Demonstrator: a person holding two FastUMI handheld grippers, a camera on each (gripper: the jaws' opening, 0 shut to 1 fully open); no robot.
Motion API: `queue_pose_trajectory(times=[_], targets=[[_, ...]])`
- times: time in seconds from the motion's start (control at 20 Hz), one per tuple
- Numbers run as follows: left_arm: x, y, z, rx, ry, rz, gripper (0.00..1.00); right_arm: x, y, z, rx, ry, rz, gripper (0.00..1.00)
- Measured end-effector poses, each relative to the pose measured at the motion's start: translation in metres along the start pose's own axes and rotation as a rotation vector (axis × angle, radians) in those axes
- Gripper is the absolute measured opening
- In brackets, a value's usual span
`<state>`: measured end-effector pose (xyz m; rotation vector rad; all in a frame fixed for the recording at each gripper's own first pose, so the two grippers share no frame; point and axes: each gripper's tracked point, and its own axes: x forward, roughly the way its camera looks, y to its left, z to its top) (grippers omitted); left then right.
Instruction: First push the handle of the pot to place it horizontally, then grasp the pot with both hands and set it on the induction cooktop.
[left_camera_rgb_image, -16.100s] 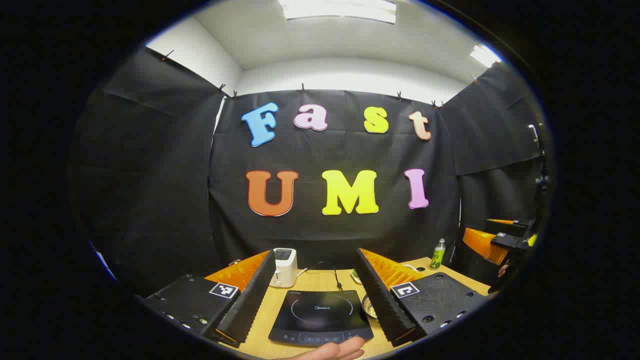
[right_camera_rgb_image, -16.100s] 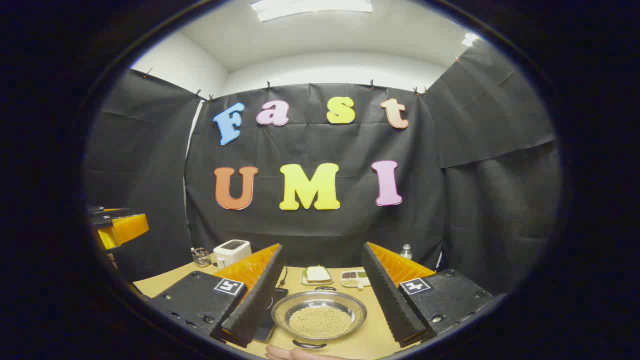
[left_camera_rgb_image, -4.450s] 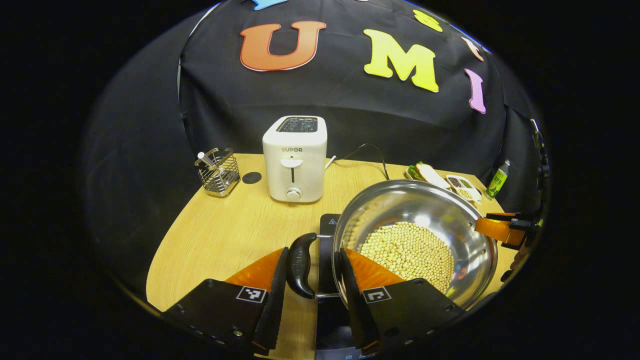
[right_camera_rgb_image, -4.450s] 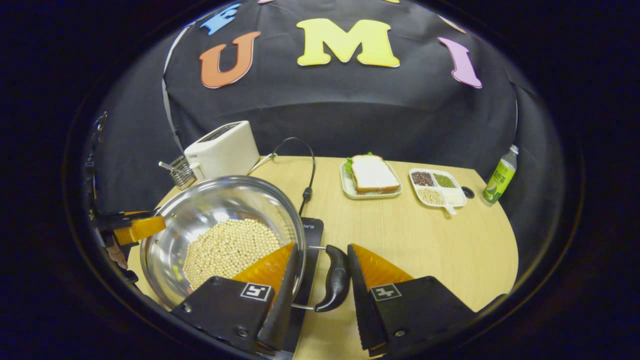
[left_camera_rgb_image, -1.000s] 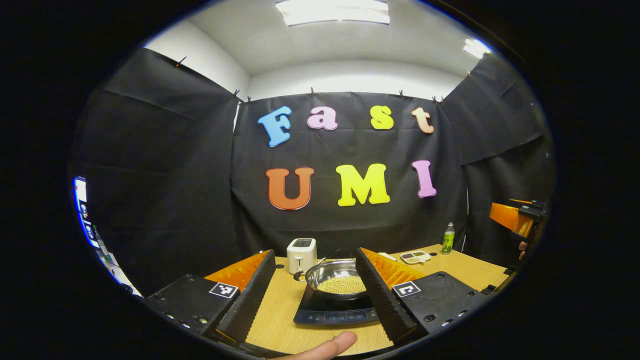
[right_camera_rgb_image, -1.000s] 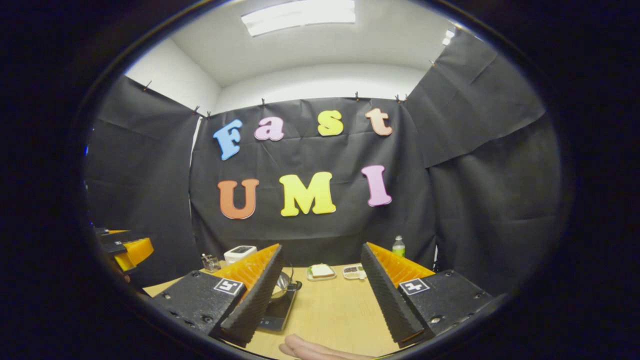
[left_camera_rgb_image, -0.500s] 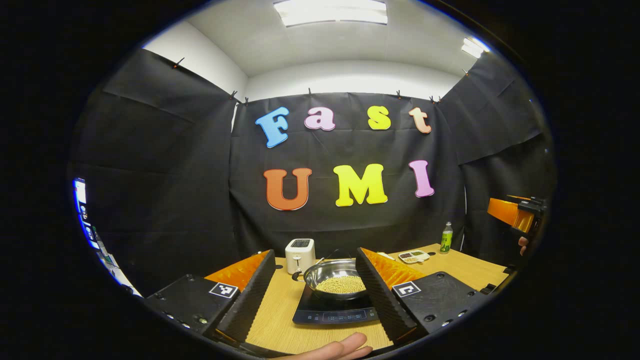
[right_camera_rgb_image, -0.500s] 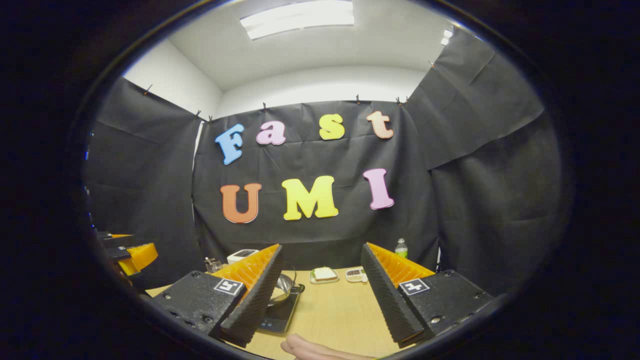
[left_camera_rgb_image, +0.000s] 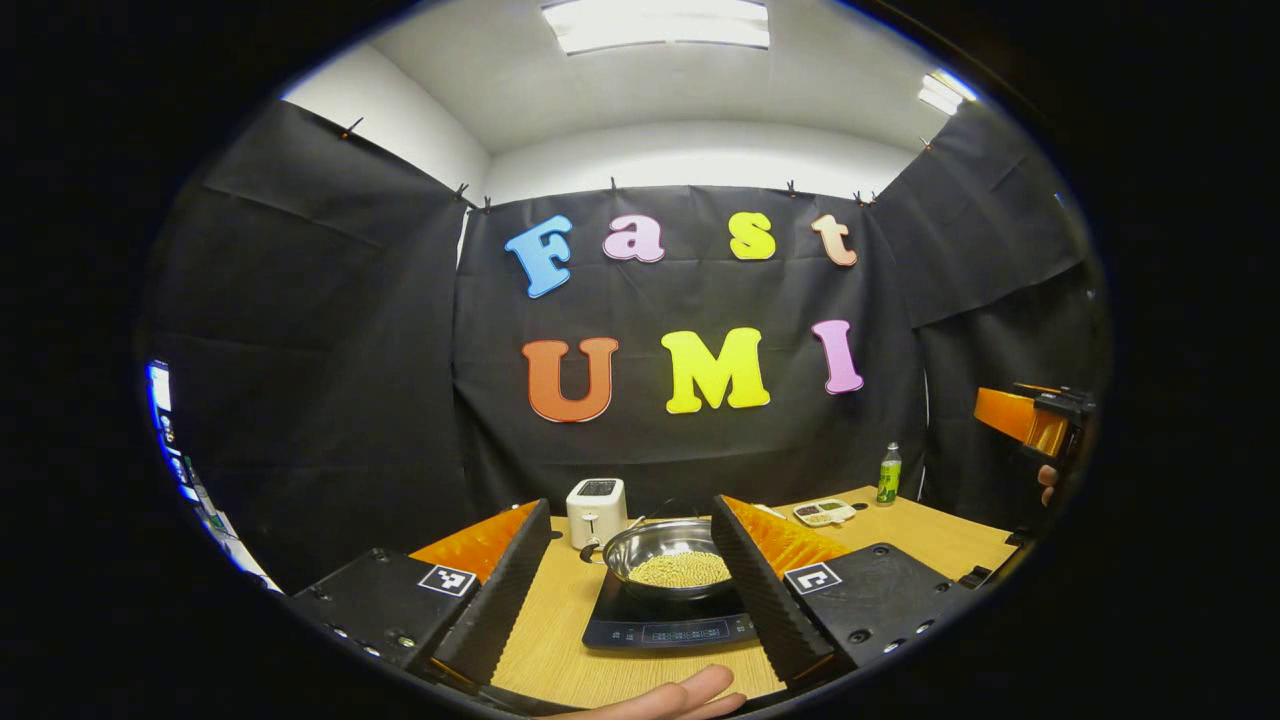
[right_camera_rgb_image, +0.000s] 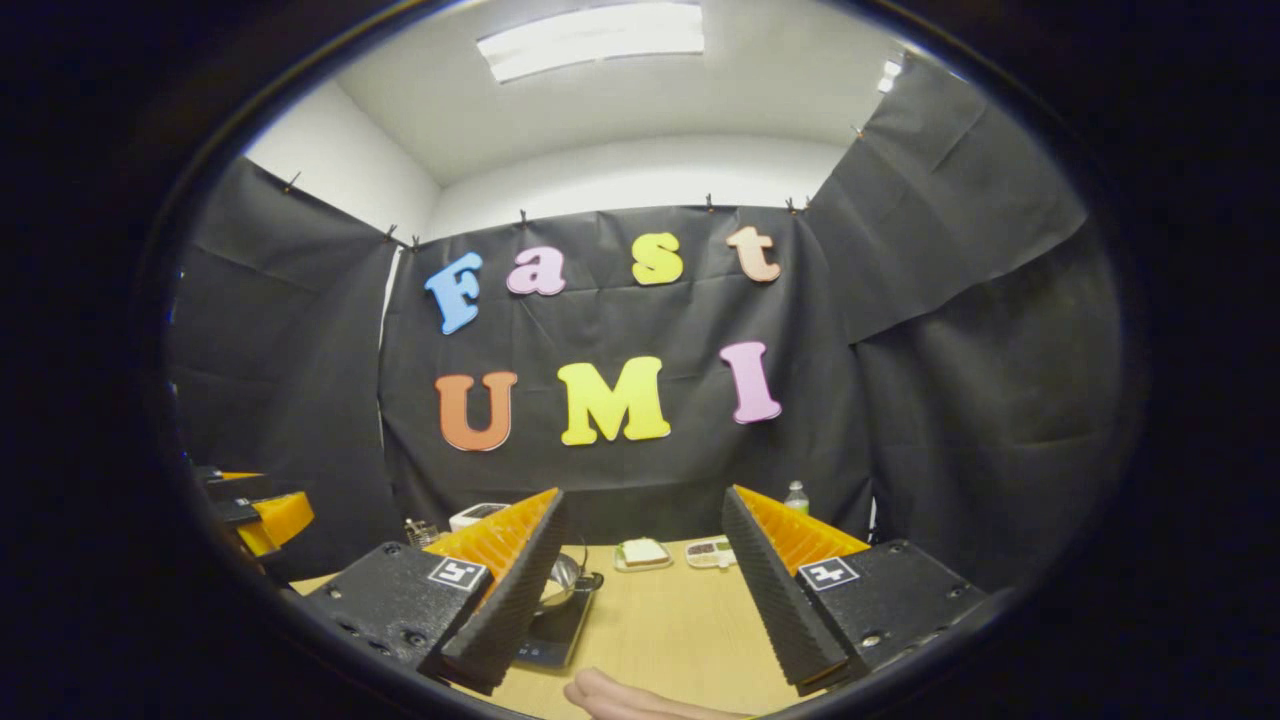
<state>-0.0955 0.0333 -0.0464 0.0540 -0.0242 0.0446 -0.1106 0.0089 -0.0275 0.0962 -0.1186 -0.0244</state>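
Observation:
The steel pot (left_camera_rgb_image: 668, 553) holding pale beans sits on the black induction cooktop (left_camera_rgb_image: 665, 628), its dark handle (left_camera_rgb_image: 590, 550) pointing left. My left gripper (left_camera_rgb_image: 629, 520) is open and held back from the pot, with nothing between its fingers. My right gripper (right_camera_rgb_image: 642, 505) is also open and empty, well back over the table. In the right gripper view the pot (right_camera_rgb_image: 563, 575) and cooktop (right_camera_rgb_image: 553, 628) peek out behind the left finger. The right gripper (left_camera_rgb_image: 1035, 418) hangs at the far right of the left gripper view; the left gripper (right_camera_rgb_image: 258, 512) at the far left of the right gripper view.
On the wooden table (right_camera_rgb_image: 670, 625) stand a white toaster (left_camera_rgb_image: 595, 508), a wire utensil holder (right_camera_rgb_image: 420, 532), a sandwich plate (right_camera_rgb_image: 642, 553), a divided snack tray (left_camera_rgb_image: 824, 513) and a green bottle (left_camera_rgb_image: 888, 473). A hand (left_camera_rgb_image: 660, 700) shows at the bottom edge.
Since a second ago both grippers have drifted only slightly, still open and withdrawn. The pot stays put on the cooktop.

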Motion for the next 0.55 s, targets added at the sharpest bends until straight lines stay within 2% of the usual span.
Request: queue_pose_trajectory(times=[0.05, 0.1, 0.45, 0.5, 0.55], targets=[[0.0002, 0.0004, 0.0005, -0.001, 0.0, 0.0, 0.88, 0.0, -0.0009, 0.0, -0.002, 0.003, -0.004, 0.98], [0.0003, 0.001, -0.0001, -0.003, -0.001, -0.001, 0.96, -0.0005, -0.0018, -0.0007, -0.005, 0.008, -0.008, 0.98], [-0.0008, 0.0005, -0.0006, -0.011, 0.002, 0.003, 0.95, -0.0028, 0.0028, 0.0016, -0.001, -0.001, 0.008, 0.96], [-0.0013, 0.0001, -0.0008, -0.009, 0.003, 0.002, 0.88, -0.0031, 0.0034, 0.0021, 0.002, -0.003, 0.01, 0.98], [-0.0014, 0.0001, -0.0006, -0.007, 0.001, 0.001, 0.88, -0.0028, 0.0031, 0.0021, 0.004, -0.005, 0.011, 0.98]])
